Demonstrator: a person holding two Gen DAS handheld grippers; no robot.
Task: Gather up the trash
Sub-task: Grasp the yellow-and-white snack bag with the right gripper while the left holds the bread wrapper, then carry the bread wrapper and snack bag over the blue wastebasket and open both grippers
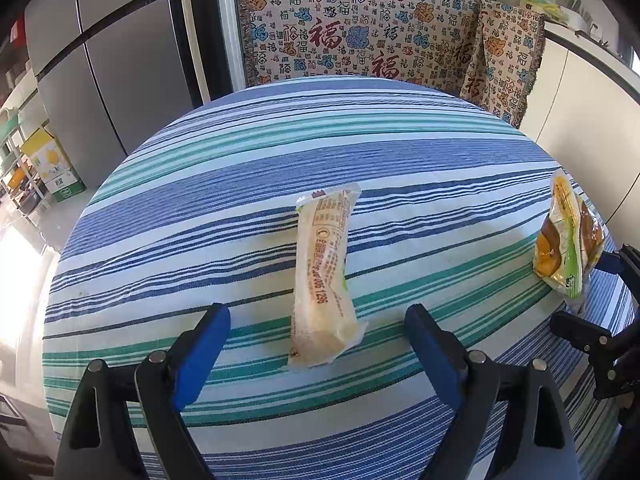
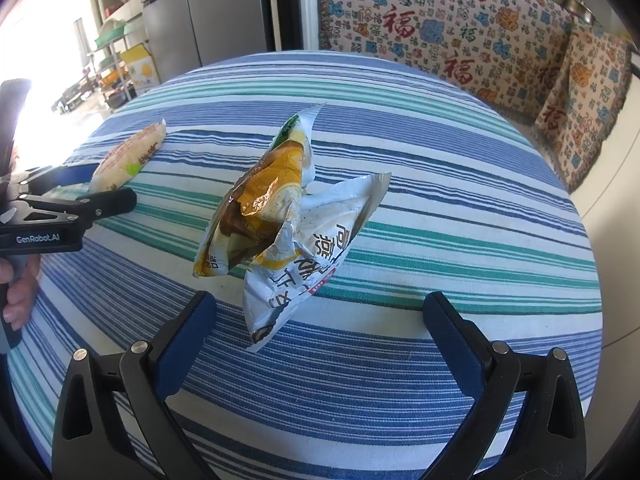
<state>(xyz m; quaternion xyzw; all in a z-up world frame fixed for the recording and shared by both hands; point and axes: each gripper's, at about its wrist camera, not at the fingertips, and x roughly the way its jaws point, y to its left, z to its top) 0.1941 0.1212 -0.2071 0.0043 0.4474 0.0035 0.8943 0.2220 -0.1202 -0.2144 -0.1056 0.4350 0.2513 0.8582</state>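
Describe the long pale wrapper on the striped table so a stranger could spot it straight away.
Start at the round table under the blue, green and white striped cloth. Near its middle, lying flat and alone between the open fingers of the left hand-held gripper, is the long pale wrapper. Unlike the crumpled yellow-and-white packet beside it, it is a slim, smooth, cream tube with reddish print.
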